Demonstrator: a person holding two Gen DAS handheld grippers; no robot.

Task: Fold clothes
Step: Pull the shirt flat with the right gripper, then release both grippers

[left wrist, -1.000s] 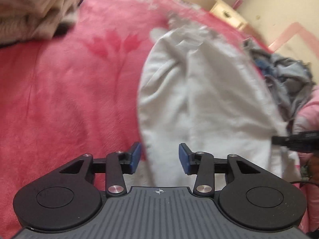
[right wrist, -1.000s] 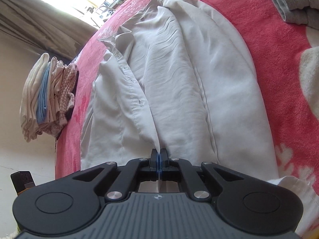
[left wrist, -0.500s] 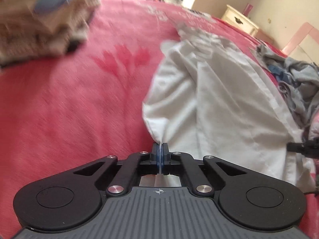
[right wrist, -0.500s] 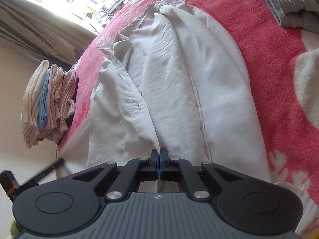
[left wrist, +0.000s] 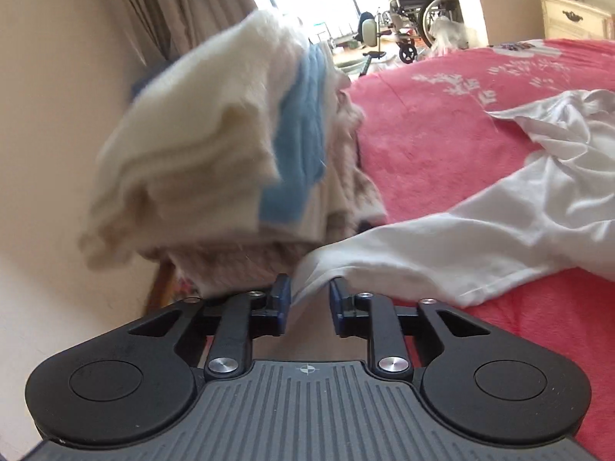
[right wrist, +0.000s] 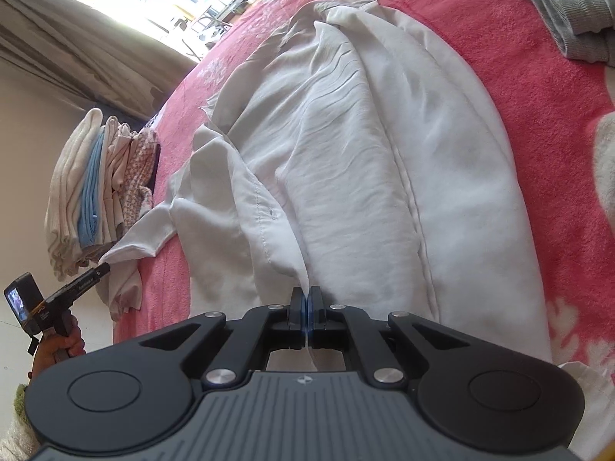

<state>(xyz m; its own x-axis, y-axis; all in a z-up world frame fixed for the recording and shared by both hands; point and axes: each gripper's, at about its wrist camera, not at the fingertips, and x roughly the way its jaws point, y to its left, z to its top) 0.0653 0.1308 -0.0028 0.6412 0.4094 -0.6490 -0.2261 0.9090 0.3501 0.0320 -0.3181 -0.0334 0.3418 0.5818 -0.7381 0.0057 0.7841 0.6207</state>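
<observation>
1. The shirt (right wrist: 346, 161), white and buttoned, lies spread on the bed (right wrist: 519, 107) under a pink floral cover, its collar toward 12 o'clock in the right wrist view.
2. The right gripper (right wrist: 306, 305) has its fingers pressed together on a fold of the shirt's hem at 6 o'clock; the cloth runs up from the blue pads.
3. One sleeve (left wrist: 403, 253) stretches out from the shirt body toward the bed's edge, at 9 o'clock in the right wrist view.
4. The left gripper (left wrist: 307, 299) has its fingers apart and opening, with the sleeve's cuff end lying between them; the pads do not press on it.
5. In the right wrist view the left gripper (right wrist: 100, 269) shows at 8 o'clock, with a hand (right wrist: 57, 345) on its grip and its tip at the sleeve end.
6. A stack (left wrist: 215, 153) of folded clothes, cream, blue and patterned, sits on the bed just beside the sleeve, blurred and close at 10 o'clock in the left wrist view.
7. A grey garment (right wrist: 569, 11) lies at 1 o'clock in the right wrist view, apart from the shirt.
8. A wheelchair (left wrist: 426, 4) stands beyond the bed at 1 o'clock in the left wrist view.
</observation>
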